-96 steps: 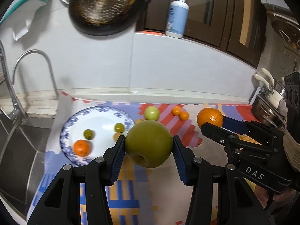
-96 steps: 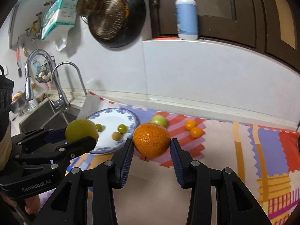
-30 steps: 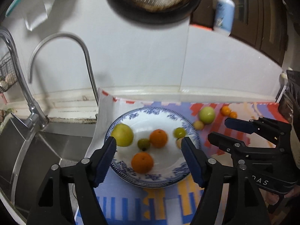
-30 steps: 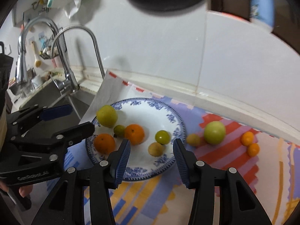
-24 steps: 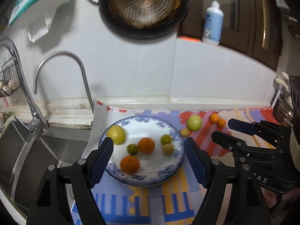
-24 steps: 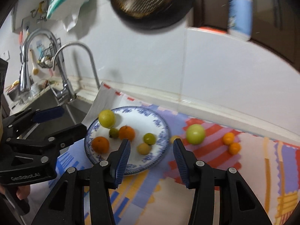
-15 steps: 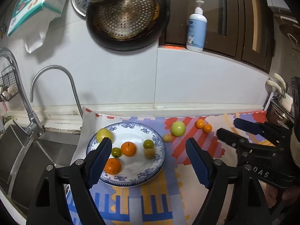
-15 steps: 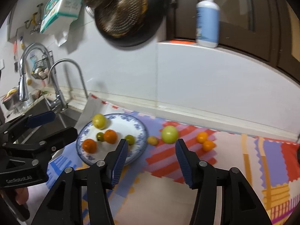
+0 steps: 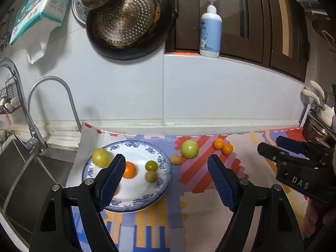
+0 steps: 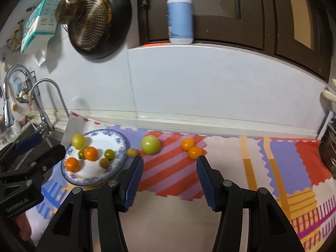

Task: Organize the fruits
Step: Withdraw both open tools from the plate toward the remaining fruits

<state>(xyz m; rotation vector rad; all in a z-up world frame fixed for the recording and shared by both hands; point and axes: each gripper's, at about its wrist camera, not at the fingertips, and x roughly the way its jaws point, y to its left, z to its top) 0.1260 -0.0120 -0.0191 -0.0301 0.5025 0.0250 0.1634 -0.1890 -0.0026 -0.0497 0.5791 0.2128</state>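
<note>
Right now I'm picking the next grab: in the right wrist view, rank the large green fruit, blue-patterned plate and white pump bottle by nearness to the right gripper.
1. Large green fruit, just ahead of the right gripper, slightly left.
2. Blue-patterned plate, left.
3. White pump bottle, up on the ledge.

"DAS" is printed in white on the right gripper, and "GenRobot.AI" on the left gripper.

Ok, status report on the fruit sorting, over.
Left gripper open, empty; right gripper open, empty. Six fruits on the plate. Green apple, small yellow fruit, two kumquats lie on the mat. Nothing blocking.
</note>
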